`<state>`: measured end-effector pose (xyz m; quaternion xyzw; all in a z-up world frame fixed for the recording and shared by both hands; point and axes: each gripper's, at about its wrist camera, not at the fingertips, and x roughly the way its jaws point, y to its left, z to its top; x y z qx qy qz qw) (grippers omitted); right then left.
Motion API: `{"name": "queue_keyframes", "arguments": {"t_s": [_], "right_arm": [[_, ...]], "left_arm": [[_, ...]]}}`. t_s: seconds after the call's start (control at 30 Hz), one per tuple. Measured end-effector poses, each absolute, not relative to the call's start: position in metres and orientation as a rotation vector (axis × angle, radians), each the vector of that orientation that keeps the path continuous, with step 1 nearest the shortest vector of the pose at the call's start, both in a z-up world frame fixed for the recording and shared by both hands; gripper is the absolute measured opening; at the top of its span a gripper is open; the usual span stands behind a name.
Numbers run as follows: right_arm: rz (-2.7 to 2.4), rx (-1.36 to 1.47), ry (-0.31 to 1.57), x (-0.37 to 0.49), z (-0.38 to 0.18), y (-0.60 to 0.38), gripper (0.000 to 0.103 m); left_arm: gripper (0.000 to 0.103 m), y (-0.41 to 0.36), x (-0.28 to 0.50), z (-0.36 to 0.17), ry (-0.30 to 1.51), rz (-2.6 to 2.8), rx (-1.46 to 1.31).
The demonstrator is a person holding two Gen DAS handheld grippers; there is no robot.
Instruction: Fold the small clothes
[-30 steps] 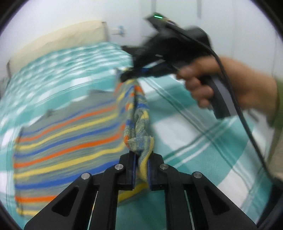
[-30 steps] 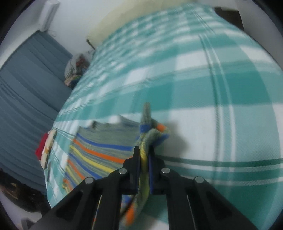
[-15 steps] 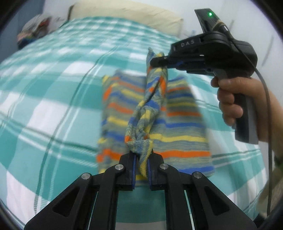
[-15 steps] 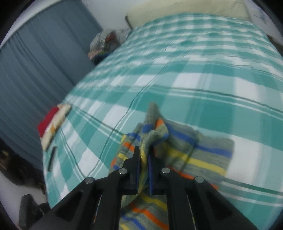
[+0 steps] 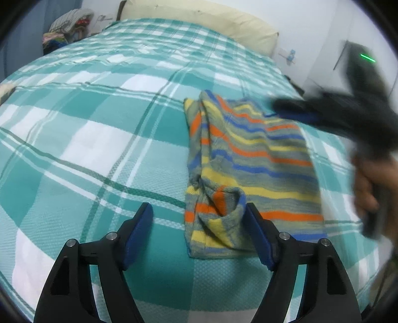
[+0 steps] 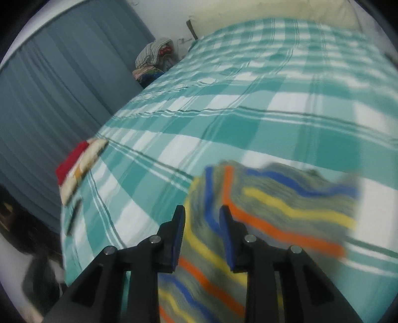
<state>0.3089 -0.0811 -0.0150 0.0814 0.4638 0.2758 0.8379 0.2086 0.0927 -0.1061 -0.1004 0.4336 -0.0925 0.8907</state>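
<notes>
On the teal checked bedspread (image 5: pixel 99 154) our striped knit (image 5: pixel 248 161) is lying folded; we are opening the left gripper (image 5: pixel 199 211) and right gripper (image 6: pixel 202 213), gripping nothing, a red-and-cream cloth (image 6: pixel 77 164) sitting well apart.

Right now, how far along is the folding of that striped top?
One fold looks done: the striped top lies doubled on the checked bed. Both hand-held grippers, left and right, are opening, gripping nothing. A bunched corner near the left one needs smoothing; further folds may remain.

A home bedroom: a bed (image 5: pixel 99 139) with a teal checked cover, a cream pillow (image 5: pixel 199 17), grey-blue curtains (image 6: pixel 49 104).
</notes>
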Motion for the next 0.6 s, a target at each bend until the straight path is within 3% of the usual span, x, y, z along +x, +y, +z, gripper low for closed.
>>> {"name": "queue_keyframes", "arguments": {"t_s": [0.03, 0.1, 0.27, 0.37, 0.43, 0.5, 0.6], "right_arm": [[0.555, 0.116, 0.976, 0.293, -0.011, -0.088, 0.033], [0.525, 0.029, 0.982, 0.256, -0.008, -0.101, 0.037], [0.546, 0.007, 1.130, 0.174, -0.061, -0.106, 0.038], [0.480, -0.057, 1.071, 0.148, -0.062, -0.101, 0.040], [0.401, -0.074, 1.034, 0.134, -0.040, -0.105, 0.053], [0.326, -0.113, 0.960, 0.115, -0.017, -0.112, 0.081], [0.170, -0.191, 0.855, 0.087, 0.012, -0.120, 0.089]], "left_arm": [[0.065, 0.093, 0.211, -0.110, 0.916, -0.170, -0.201], [0.058, 0.095, 0.217, -0.117, 0.940, -0.146, -0.197], [0.060, 0.090, 0.211, -0.113, 0.954, -0.096, -0.103], [0.068, 0.095, 0.198, -0.100, 0.942, -0.062, -0.061], [0.077, 0.094, 0.181, -0.086, 0.910, -0.047, -0.016], [0.086, 0.089, 0.162, -0.072, 0.866, -0.063, 0.019], [0.091, 0.076, 0.143, -0.066, 0.840, -0.112, 0.024]]}}
